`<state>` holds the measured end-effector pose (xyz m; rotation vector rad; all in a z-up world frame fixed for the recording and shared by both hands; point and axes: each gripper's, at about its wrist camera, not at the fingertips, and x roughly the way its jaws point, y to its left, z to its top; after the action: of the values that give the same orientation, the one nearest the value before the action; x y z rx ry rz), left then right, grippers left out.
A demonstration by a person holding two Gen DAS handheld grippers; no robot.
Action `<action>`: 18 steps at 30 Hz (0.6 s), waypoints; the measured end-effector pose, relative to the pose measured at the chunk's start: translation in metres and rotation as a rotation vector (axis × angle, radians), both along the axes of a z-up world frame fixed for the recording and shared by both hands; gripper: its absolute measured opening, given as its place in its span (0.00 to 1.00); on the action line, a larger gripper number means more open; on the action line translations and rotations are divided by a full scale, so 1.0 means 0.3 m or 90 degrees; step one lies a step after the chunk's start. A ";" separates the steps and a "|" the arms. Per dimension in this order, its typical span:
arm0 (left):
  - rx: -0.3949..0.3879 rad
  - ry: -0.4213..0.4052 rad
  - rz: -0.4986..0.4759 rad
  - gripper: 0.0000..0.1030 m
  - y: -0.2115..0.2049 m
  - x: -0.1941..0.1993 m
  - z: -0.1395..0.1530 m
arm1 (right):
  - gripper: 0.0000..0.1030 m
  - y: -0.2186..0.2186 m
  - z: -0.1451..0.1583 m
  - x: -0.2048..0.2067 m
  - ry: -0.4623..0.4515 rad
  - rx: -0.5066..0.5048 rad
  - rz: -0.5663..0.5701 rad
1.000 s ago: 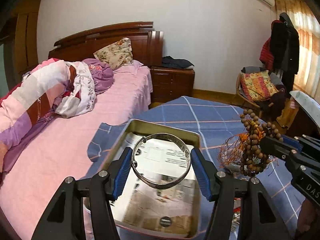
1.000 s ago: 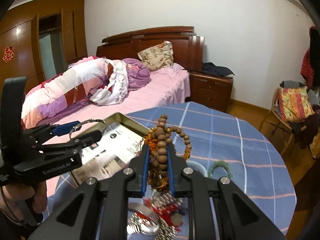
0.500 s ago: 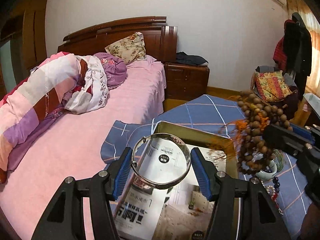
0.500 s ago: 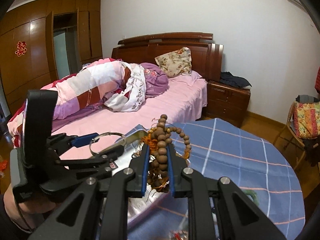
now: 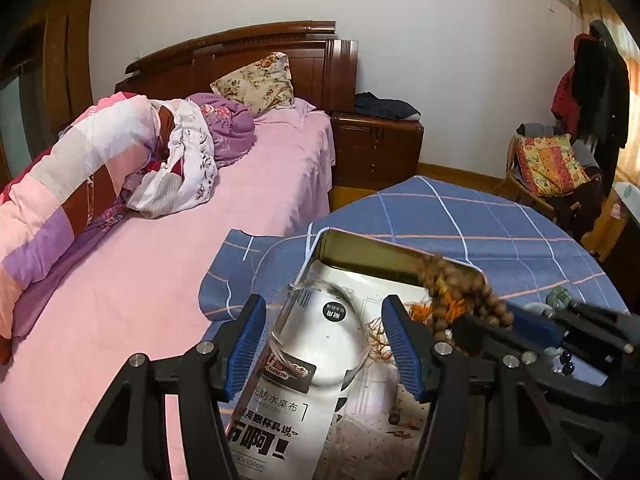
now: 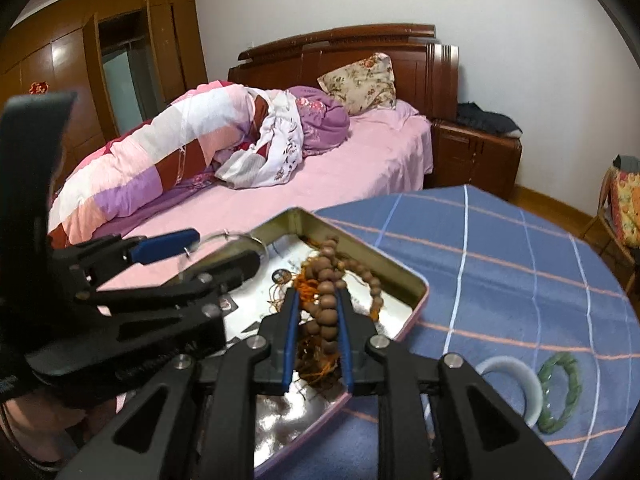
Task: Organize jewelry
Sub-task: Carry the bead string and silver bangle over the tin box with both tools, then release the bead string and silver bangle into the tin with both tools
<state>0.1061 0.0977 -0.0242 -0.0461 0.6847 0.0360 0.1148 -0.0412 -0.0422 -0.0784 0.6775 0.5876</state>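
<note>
A metal tin tray (image 5: 372, 252) lined with printed paper lies on the blue checked tablecloth; it also shows in the right wrist view (image 6: 404, 276). My left gripper (image 5: 324, 340) hovers over the tray, its blue pads against the sides of a thin silver bangle (image 5: 280, 344), blurred by motion; the bangle also shows in the right wrist view (image 6: 228, 236). My right gripper (image 6: 318, 308) is shut on a wooden bead necklace (image 6: 326, 280) with orange tassels, held over the tray's right part; the necklace also shows in the left wrist view (image 5: 460, 292).
A white bangle (image 6: 516, 380) and a green bangle (image 6: 564, 388) lie on the table (image 6: 520, 260) right of the tray. A pink bed (image 5: 160, 260) with a rolled quilt lies close on the left. A nightstand (image 5: 376, 148) and a chair (image 5: 548, 168) stand behind.
Both grippers moved left and down over the tray. The bead necklace now hangs inside the tray's right part. The silver bangle is lower, close above the paper lining.
</note>
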 end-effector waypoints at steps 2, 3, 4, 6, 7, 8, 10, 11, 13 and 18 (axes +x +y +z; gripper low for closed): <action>0.009 -0.003 0.018 0.72 0.003 -0.003 0.006 | 0.30 -0.010 -0.002 0.002 0.008 0.005 -0.002; 0.005 -0.005 0.023 0.75 0.008 -0.004 0.007 | 0.39 -0.025 0.002 -0.002 0.007 0.006 -0.006; -0.007 -0.007 0.026 0.76 0.014 -0.009 0.011 | 0.52 -0.031 0.004 -0.005 0.007 0.008 -0.008; -0.019 -0.009 0.029 0.80 0.017 -0.013 0.016 | 0.65 -0.070 0.017 -0.025 0.005 0.024 -0.010; -0.019 -0.011 0.031 0.80 0.007 -0.019 0.022 | 0.65 -0.080 0.019 -0.034 0.002 0.026 -0.013; -0.019 -0.013 0.028 0.80 -0.001 -0.020 0.026 | 0.65 -0.101 0.026 -0.046 -0.001 0.026 -0.018; -0.016 -0.017 0.017 0.81 -0.037 -0.026 0.037 | 0.65 -0.141 0.030 -0.060 -0.004 0.025 -0.029; -0.012 -0.021 0.012 0.81 -0.058 -0.029 0.044 | 0.65 -0.169 0.029 -0.063 -0.005 0.024 -0.041; -0.008 -0.027 -0.001 0.81 -0.099 -0.035 0.054 | 0.65 -0.249 0.028 -0.070 -0.003 0.023 -0.074; 0.006 -0.028 -0.056 0.81 -0.235 -0.031 0.059 | 0.65 -0.439 0.008 -0.060 0.004 -0.005 -0.180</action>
<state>0.0967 0.0273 -0.0064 -0.0084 0.6415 -0.0464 0.0967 -0.1729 -0.0397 0.0123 0.6825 0.3138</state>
